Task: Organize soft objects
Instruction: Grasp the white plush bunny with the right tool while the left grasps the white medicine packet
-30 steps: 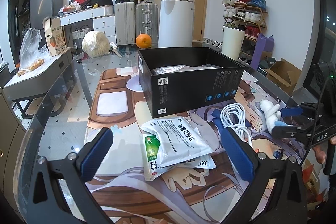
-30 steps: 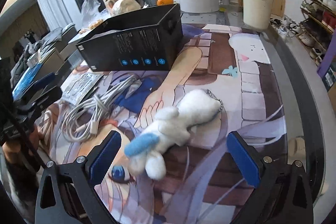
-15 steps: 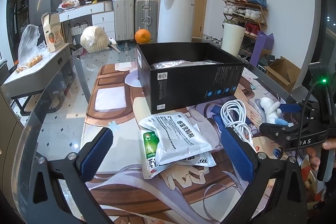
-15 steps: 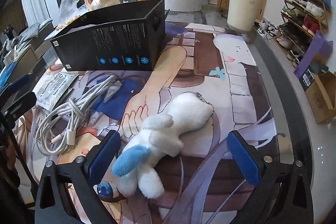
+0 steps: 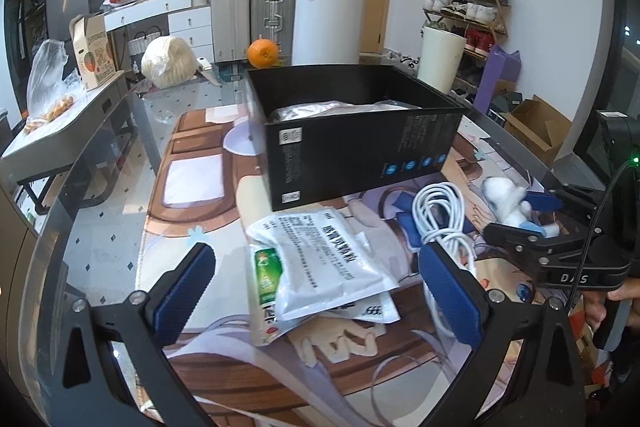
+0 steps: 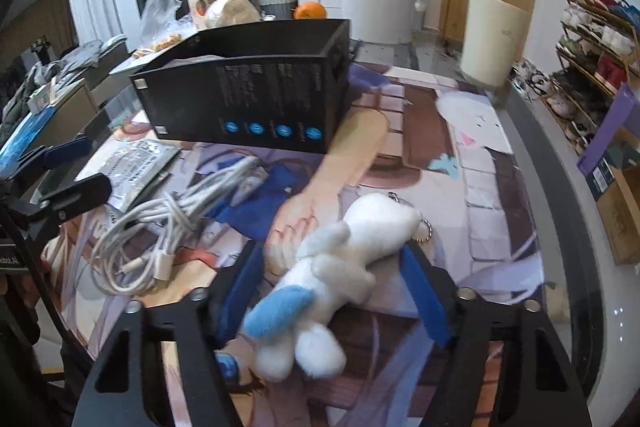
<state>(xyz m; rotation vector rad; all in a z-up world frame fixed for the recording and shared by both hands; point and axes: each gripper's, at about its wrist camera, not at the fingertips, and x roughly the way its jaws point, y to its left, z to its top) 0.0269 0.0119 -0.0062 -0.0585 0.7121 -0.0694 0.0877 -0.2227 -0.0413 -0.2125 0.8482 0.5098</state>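
A white plush toy [image 6: 340, 267] with a blue ear and a keychain lies on the printed mat. My right gripper [image 6: 334, 279] straddles it, its blue pads on both sides, jaws partly closed with small gaps still showing. The toy also shows in the left wrist view [image 5: 510, 201] between the right gripper's fingers. My left gripper [image 5: 316, 291] is open and empty, hovering over white foil packets [image 5: 324, 263]. A black open box [image 5: 352, 131] holding a silvery bag stands behind; it also shows in the right wrist view [image 6: 248, 107].
A coiled white cable [image 5: 444, 215] lies between the packets and the toy, also in the right wrist view [image 6: 160, 239]. An orange [image 5: 262, 53] and a wrapped round bundle [image 5: 166, 61] sit at the table's far end. The glass table edge [image 6: 560, 227] curves on the right.
My right gripper has moved forward over the plush toy and its jaws have narrowed around it. My left gripper has stayed open and shifted only slightly.
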